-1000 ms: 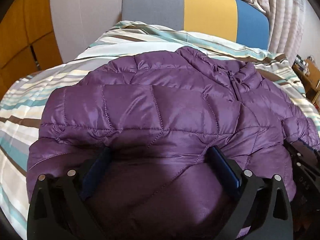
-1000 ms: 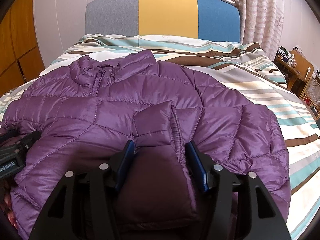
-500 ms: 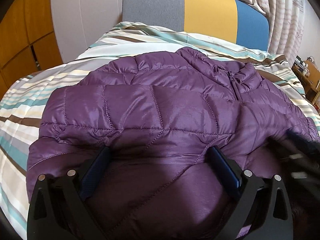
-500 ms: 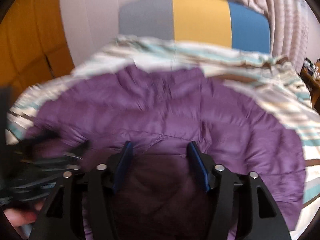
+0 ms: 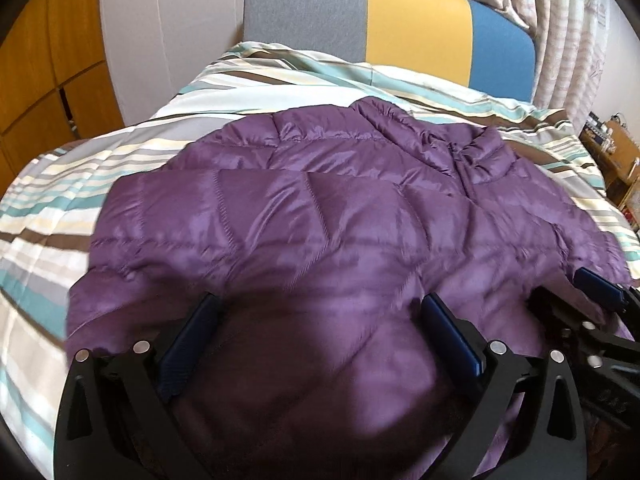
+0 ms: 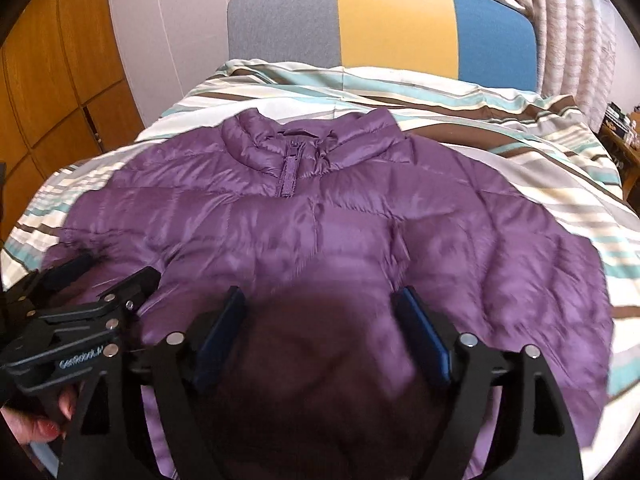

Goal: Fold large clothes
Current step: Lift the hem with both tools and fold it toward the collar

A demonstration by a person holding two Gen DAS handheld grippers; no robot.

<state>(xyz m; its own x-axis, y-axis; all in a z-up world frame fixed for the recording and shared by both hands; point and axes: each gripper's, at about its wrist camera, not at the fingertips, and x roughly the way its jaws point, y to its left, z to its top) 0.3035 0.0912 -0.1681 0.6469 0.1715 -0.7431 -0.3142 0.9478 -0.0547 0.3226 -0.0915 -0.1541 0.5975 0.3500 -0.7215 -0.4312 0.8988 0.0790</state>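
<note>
Jacket [image 6: 360, 216] flat on bed [image 6: 520, 148]; right gripper [image 6: 322, 312] jaws just widened, left gripper [image 5: 320, 320] jaws wide.

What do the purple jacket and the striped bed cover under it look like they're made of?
Purple jacket: looks like thin synthetic shell, likely nylon or polyester, over puffy fill; it has a glossy sheen and stitched quilt lines that bulge between seams. The fill itself is hidden. Striped bed cover: seems to be woven cotton or a blend; matte, with soft creases and no shine.
</note>
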